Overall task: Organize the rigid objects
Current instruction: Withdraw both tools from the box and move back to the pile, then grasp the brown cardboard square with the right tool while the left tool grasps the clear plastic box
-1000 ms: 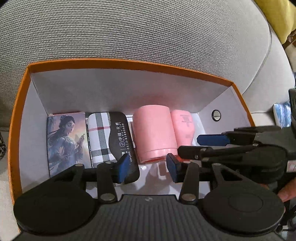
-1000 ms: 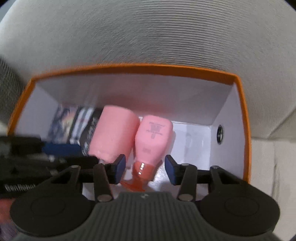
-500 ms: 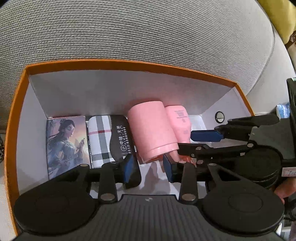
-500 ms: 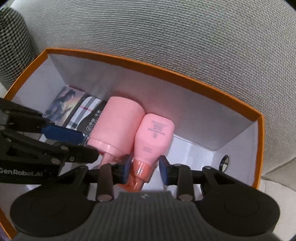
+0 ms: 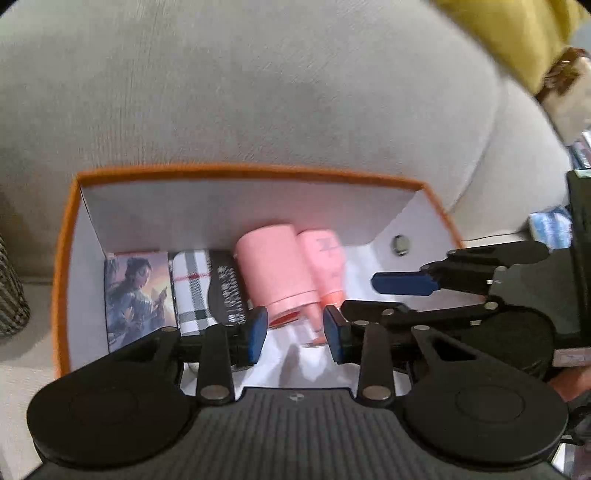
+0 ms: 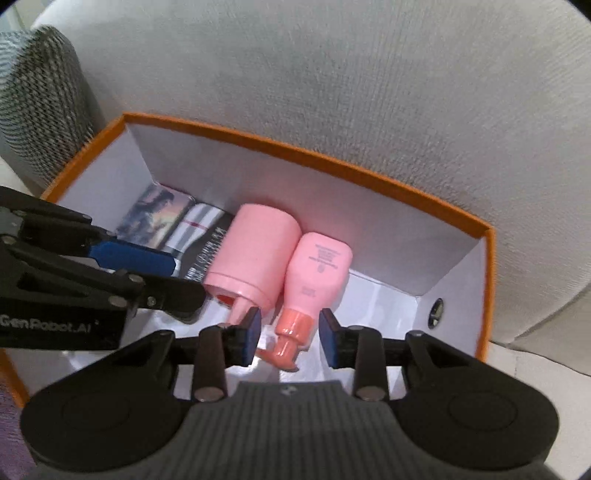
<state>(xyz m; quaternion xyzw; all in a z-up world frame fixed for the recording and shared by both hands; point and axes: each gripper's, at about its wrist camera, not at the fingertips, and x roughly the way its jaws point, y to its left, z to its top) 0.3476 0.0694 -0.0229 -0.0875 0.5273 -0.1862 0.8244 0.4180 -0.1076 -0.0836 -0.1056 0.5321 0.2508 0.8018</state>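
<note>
Four things lie side by side along the far wall of the orange box (image 6: pixel 388 177), which rests on a grey sofa (image 6: pixel 369 74) against its backrest. From the box's left wall they run: a picture card (image 5: pixel 135 295) showing a painted figure, a plaid case (image 5: pixel 197 291) with a black end bearing white print, a large pink bottle (image 6: pixel 255 251), and a small pink bottle (image 6: pixel 319 266) with a coral pump. Both bottles lie flat, touching each other, bases toward the far wall and necks toward the near side. The right-hand part of the box floor is bare white, and a round metal eyelet (image 6: pixel 437 310) sits in the right wall.

Both grippers hang above the near side of the box, pointing steeply down. The left gripper (image 5: pixel 293 332) is at a narrow gap after its jaws have just been closing; nothing is between its pads, though the large bottle's neck shows below the gap. The right gripper (image 6: pixel 290 338) also stands at a narrow gap, having narrowed just before, and grips nothing; the small bottle's coral pump lies beneath the gap, clear of both pads.

A dark woven cushion (image 6: pixel 37 103) stands beside the box's left wall, and a yellow cloth (image 5: pixel 498 33) lies at the sofa's far right.
</note>
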